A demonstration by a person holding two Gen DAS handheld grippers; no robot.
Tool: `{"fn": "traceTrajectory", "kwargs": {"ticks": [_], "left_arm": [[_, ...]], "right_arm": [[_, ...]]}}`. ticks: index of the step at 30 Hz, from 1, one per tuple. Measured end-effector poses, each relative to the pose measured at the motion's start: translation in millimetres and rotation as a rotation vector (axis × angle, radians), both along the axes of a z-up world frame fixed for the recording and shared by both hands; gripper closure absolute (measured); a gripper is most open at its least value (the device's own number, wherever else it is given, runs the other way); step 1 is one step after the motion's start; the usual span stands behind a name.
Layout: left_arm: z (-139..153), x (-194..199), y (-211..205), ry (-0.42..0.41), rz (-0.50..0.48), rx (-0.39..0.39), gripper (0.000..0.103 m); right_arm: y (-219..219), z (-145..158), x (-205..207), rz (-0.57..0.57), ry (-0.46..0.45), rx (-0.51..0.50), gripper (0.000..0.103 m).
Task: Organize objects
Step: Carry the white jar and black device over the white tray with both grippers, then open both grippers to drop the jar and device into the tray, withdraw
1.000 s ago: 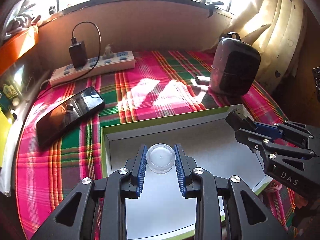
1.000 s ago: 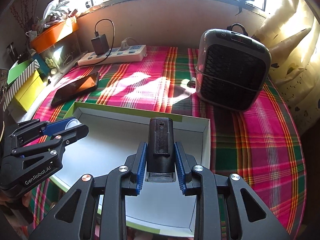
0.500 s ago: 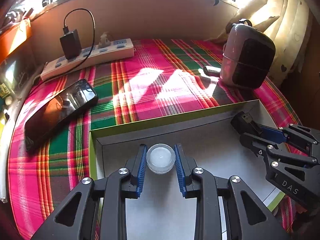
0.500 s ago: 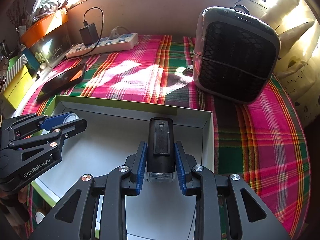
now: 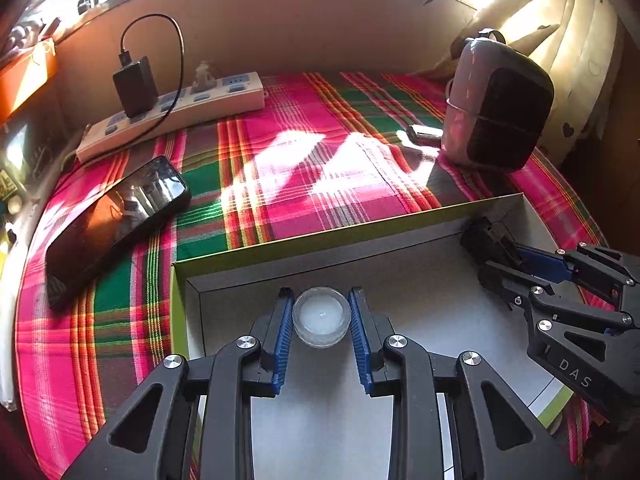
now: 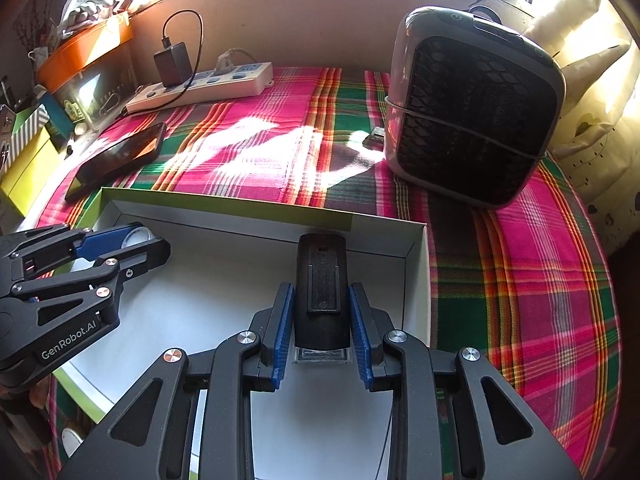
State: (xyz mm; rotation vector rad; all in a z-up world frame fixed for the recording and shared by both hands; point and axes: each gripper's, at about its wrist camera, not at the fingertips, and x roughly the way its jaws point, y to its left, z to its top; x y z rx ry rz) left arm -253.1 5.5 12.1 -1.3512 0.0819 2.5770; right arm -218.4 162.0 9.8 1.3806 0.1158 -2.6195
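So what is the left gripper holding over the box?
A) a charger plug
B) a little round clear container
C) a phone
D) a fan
B: in the left wrist view the left gripper is closed on a little round clear container, held over the white box. The phone lies on the plaid cloth, outside the box.
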Motion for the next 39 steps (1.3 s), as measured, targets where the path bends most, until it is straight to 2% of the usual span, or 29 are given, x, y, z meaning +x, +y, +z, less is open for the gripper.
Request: {"fn": "traceTrajectory", "kwargs": {"ticks": [14,19,25,31,36,39], "left_arm": [[0,-1,1,-0.007,0.0,0.001,0.077],[0,-1,1,-0.01,-0.011,-0.001,0.073],[1,0,2,-0.018,-0.014,0.005,0.069],[5,4,0,-0.016,-0.003,0.015,0.063],[12,9,-2,-0.002,0.001,0.021,0.063],[16,16,-2,0.018,0.003,-0.002,0.063]], "right_arm": [[0,-2,-2,-0.013,-0.005,-0.003,0.074],[0,-2,-2,-0.019,-0.006,-0.01,0.074],[1,0,-1,-0.025,-0.005,-0.019,0.065],[2,3,2,-0.029,0.001,-0.025,0.061],[2,7,7,-0.025,0.017,-0.037,0.06],[1,9,13,-0.021,0.033,-0.026,0.059]]}}
